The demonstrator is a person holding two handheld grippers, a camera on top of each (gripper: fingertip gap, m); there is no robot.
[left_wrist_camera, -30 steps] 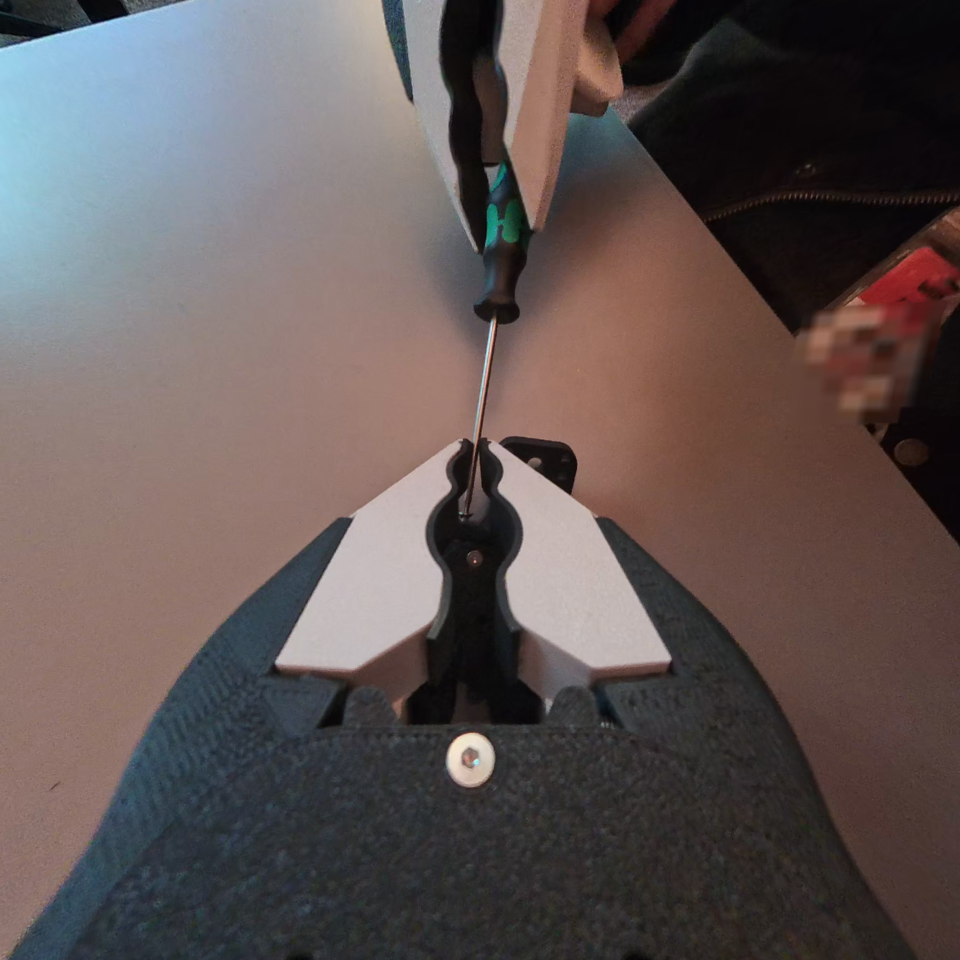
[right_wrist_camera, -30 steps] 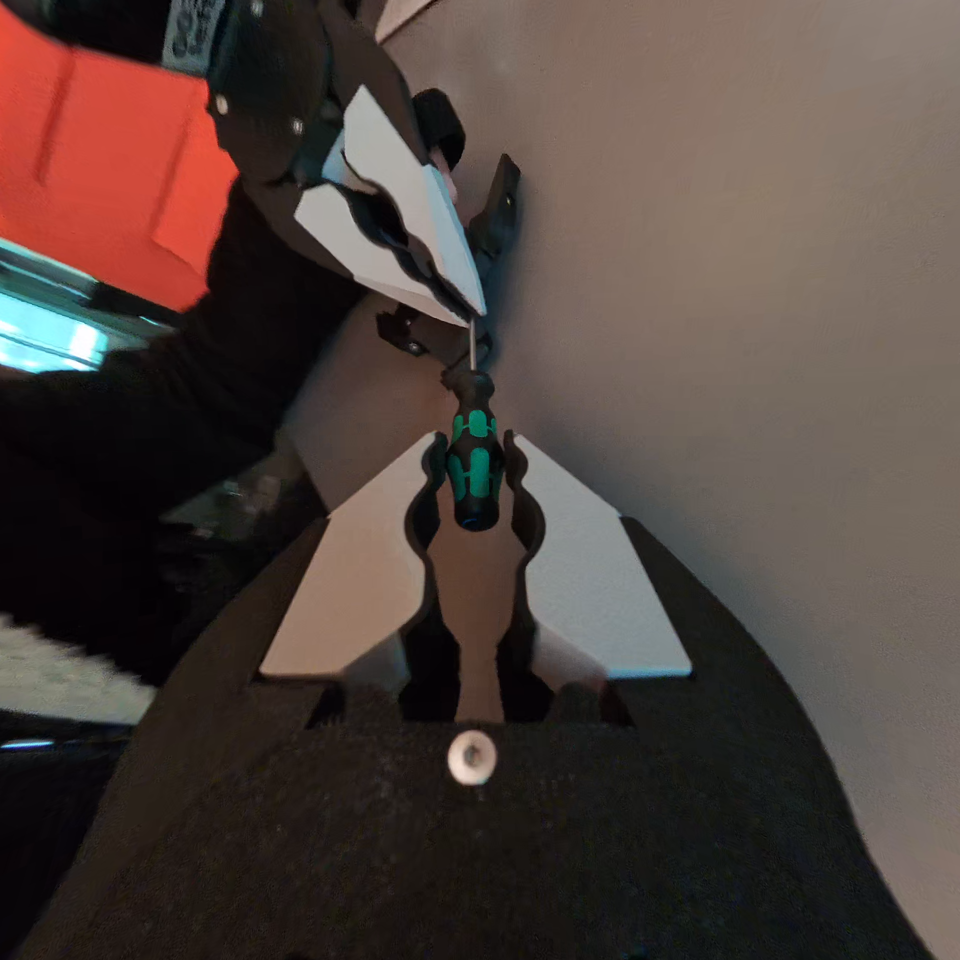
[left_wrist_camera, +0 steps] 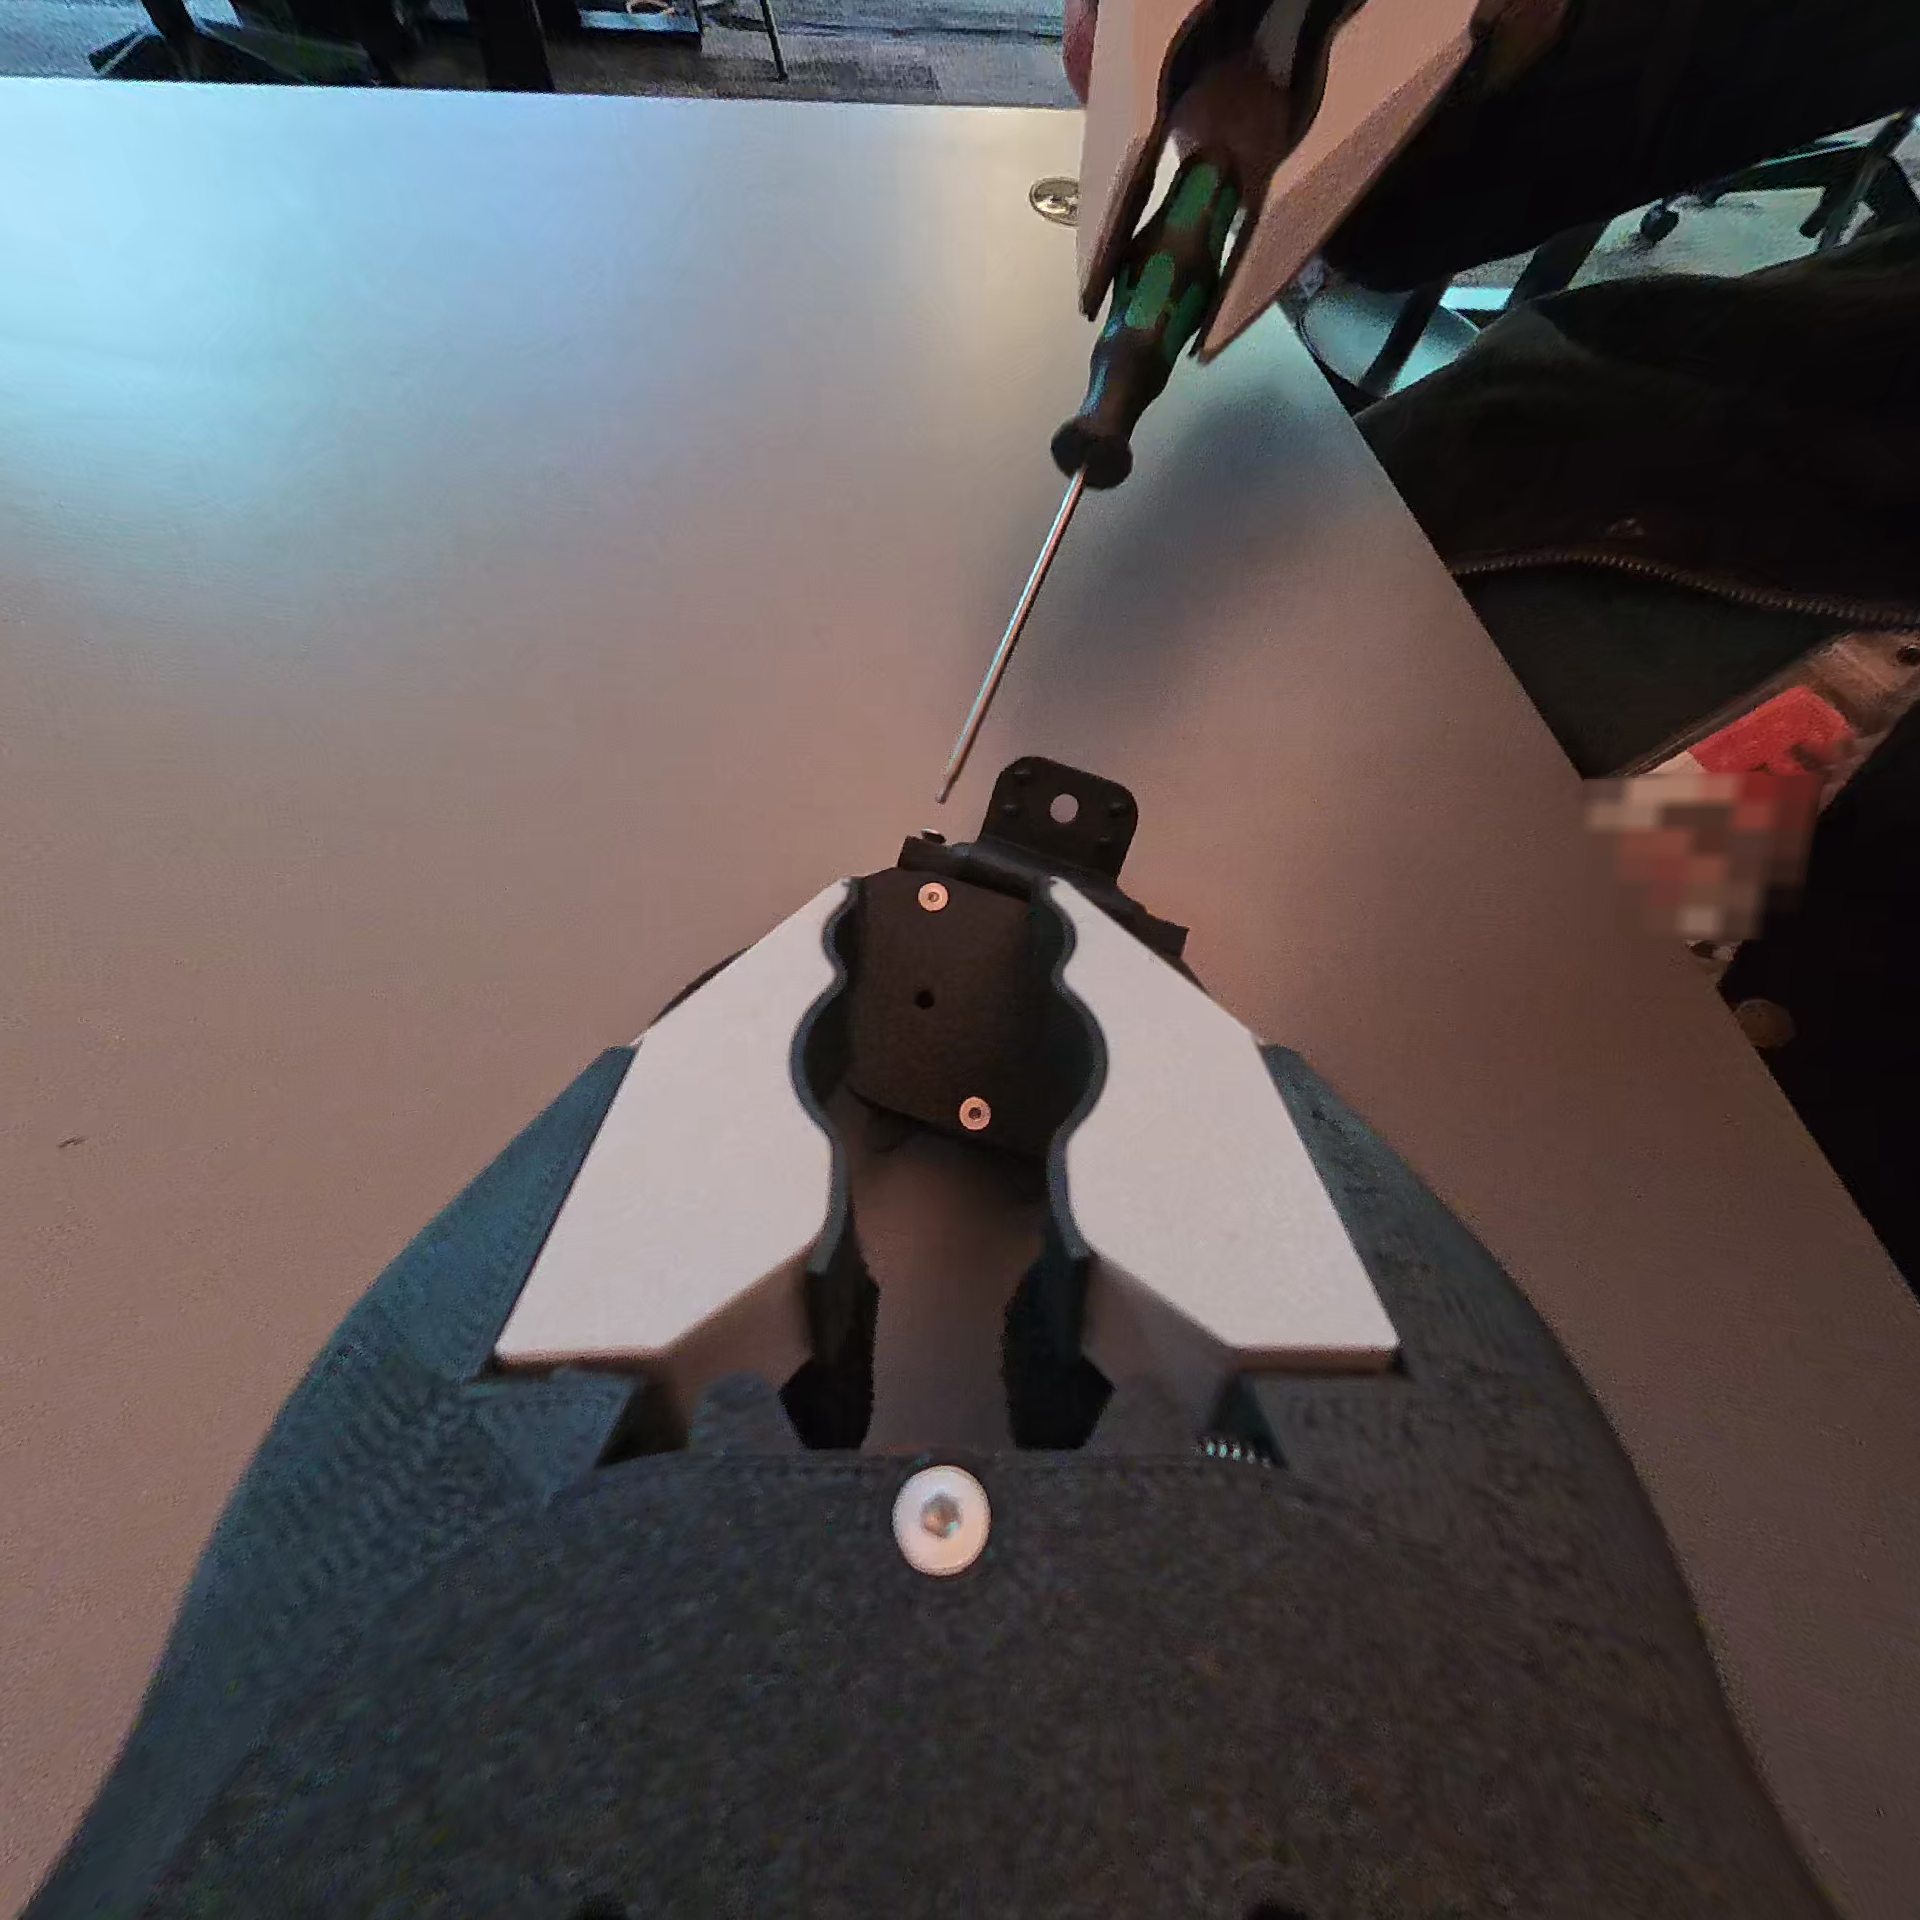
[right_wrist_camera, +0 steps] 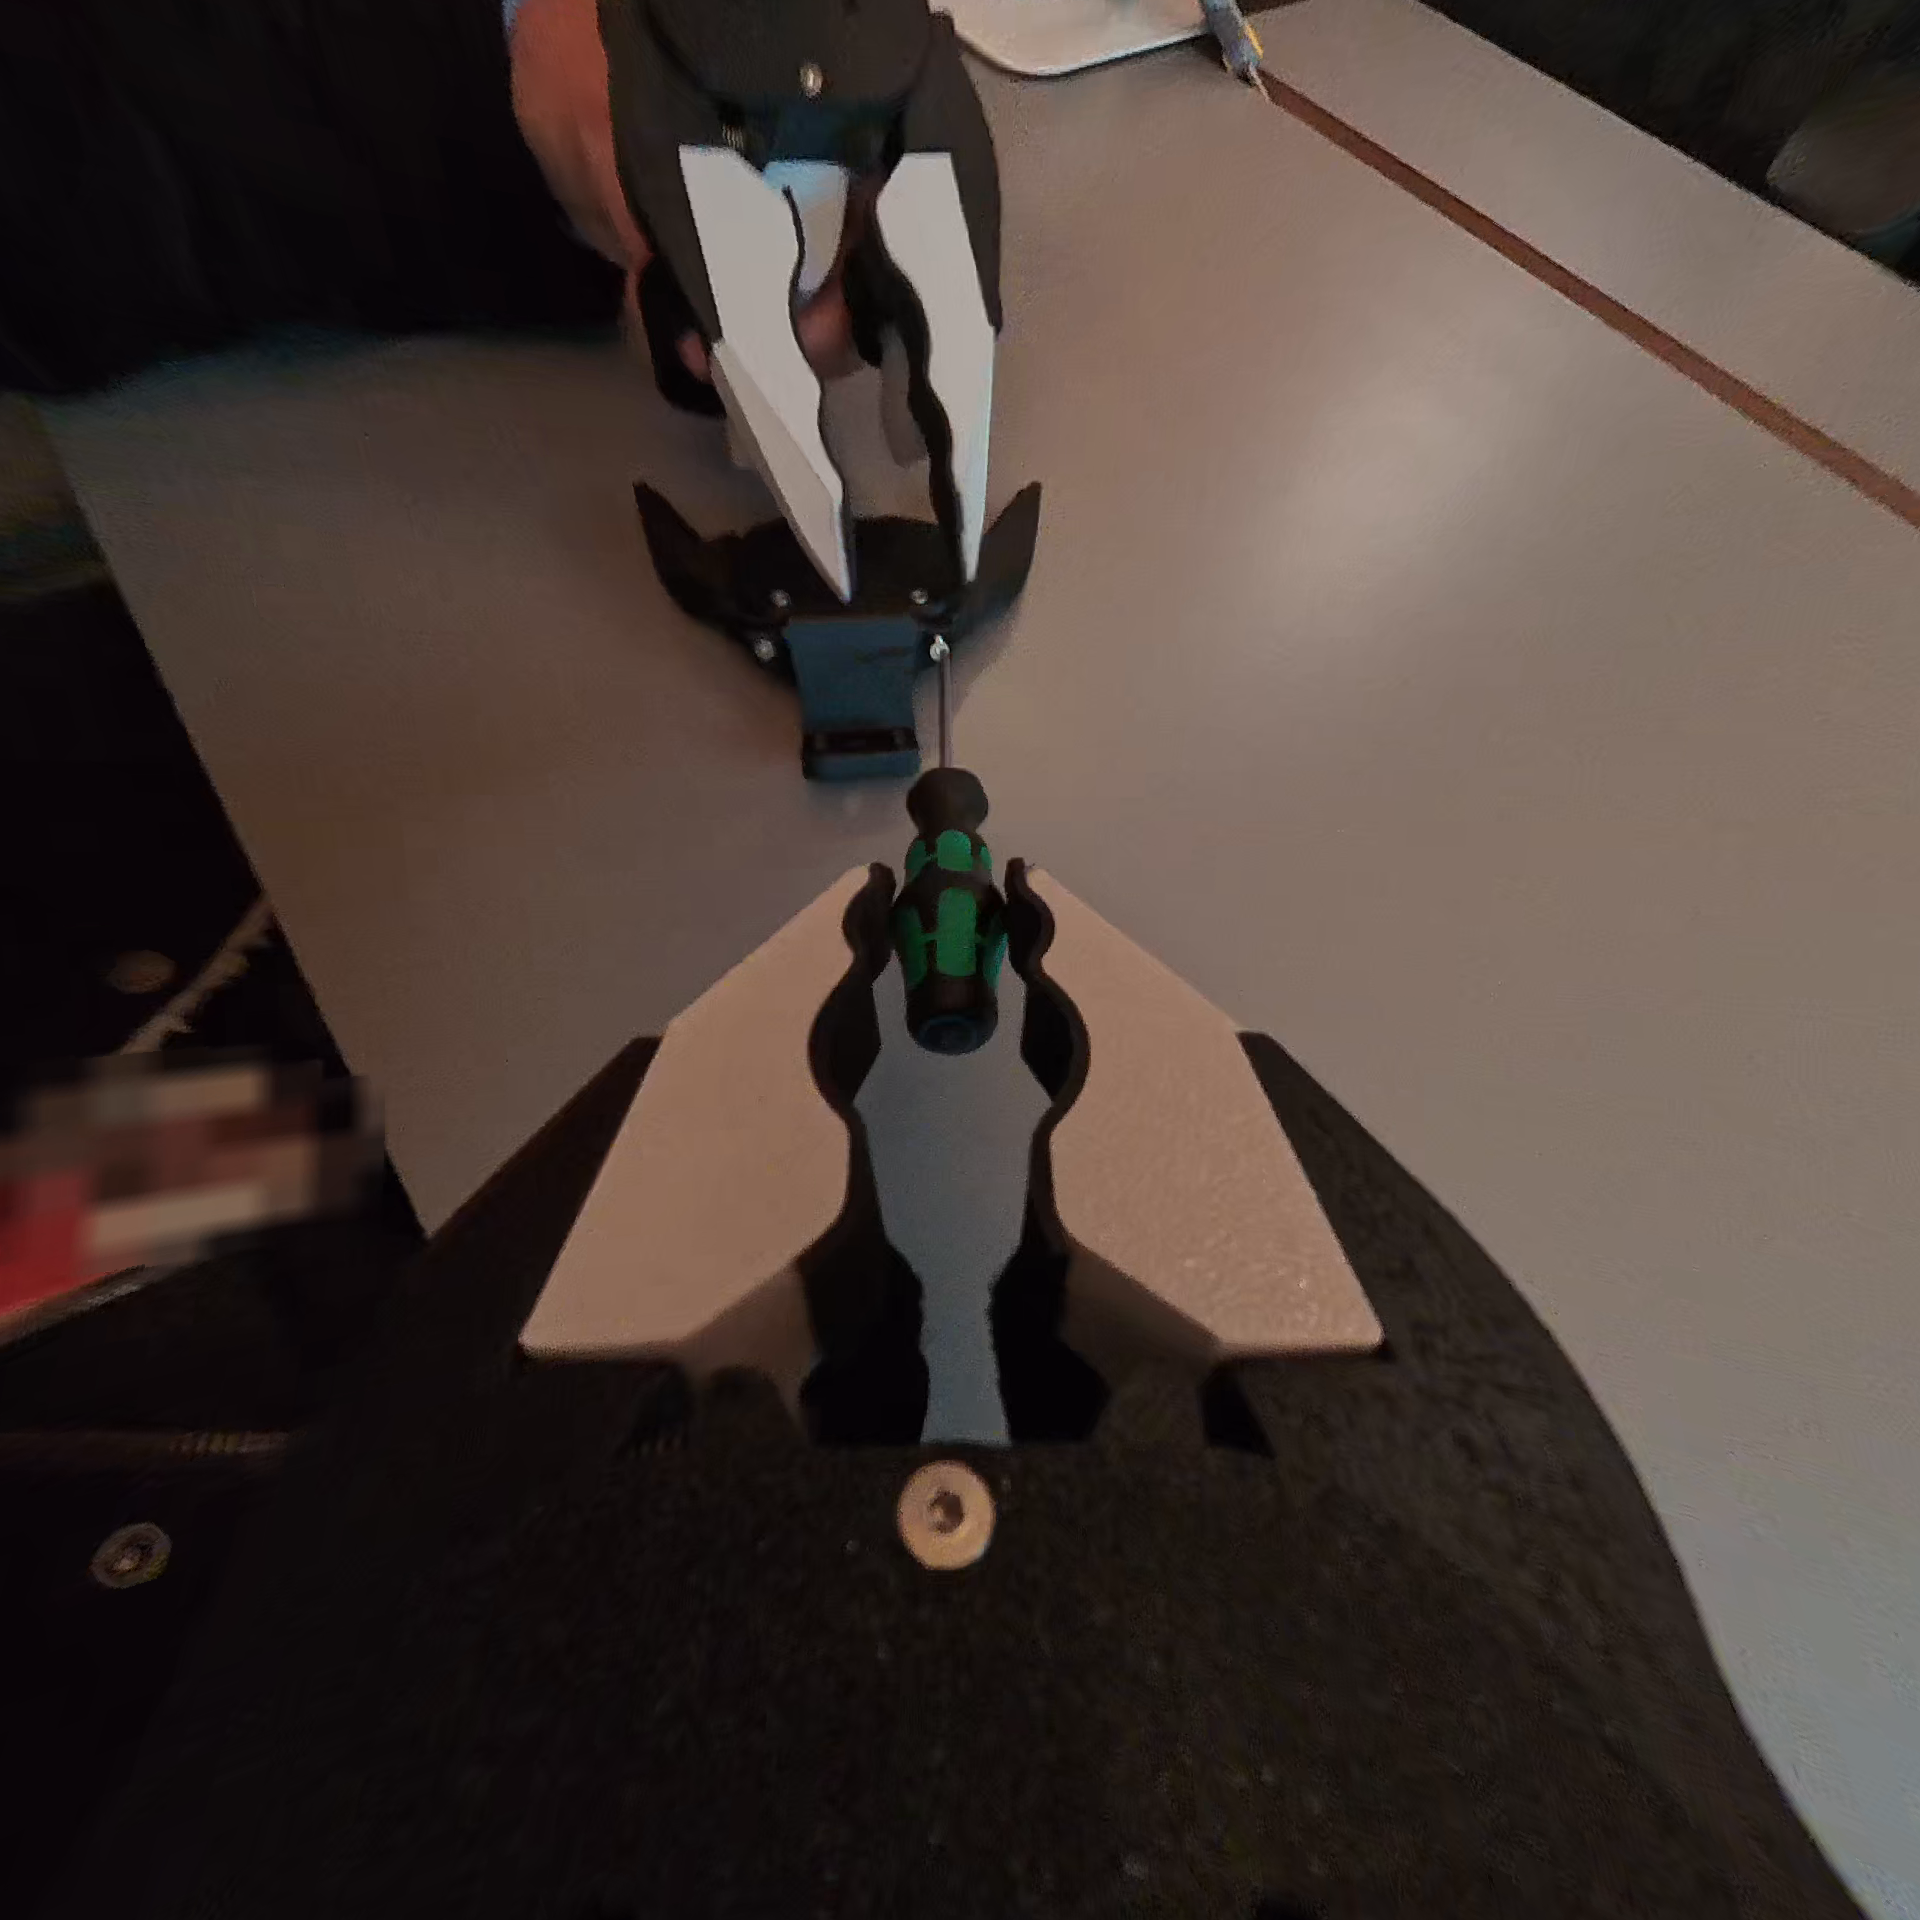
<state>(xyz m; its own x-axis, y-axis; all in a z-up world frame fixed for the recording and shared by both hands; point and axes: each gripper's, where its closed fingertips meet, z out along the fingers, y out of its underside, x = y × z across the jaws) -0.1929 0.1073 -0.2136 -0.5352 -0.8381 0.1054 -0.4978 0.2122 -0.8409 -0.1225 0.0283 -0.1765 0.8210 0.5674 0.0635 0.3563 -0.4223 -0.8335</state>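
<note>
Left gripper (left_wrist_camera: 948, 914) — white fingers (left_wrist_camera: 717, 1122) closed around a black part (left_wrist_camera: 951, 1023) held between the tips, on the grey table (left_wrist_camera: 416, 623). Two small bright screws (left_wrist_camera: 974, 1114) show on the part's upper face, with a dark hole between them. Beyond the tips a black bracket tab (left_wrist_camera: 1060, 816) with a round hole stands up from the part.

Right gripper (right_wrist_camera: 948, 904) — clamped on a screwdriver (right_wrist_camera: 948, 935), green-and-black handle seated in the notch between its tips, butt end toward the camera. The thin shaft runs forward and down toward the part (right_wrist_camera: 857, 681).

In the left wrist view the screwdriver (left_wrist_camera: 1143, 301) comes in from upper right; its tip hangs just above the part's far edge, apart from it, near a small raised screw head (left_wrist_camera: 933, 836). In the right wrist view the tip lines up with a screw (right_wrist_camera: 938, 649) at the part's corner; contact cannot be judged there.

A person's dark jacket (left_wrist_camera: 1683, 457) lies past the table edge.
</note>
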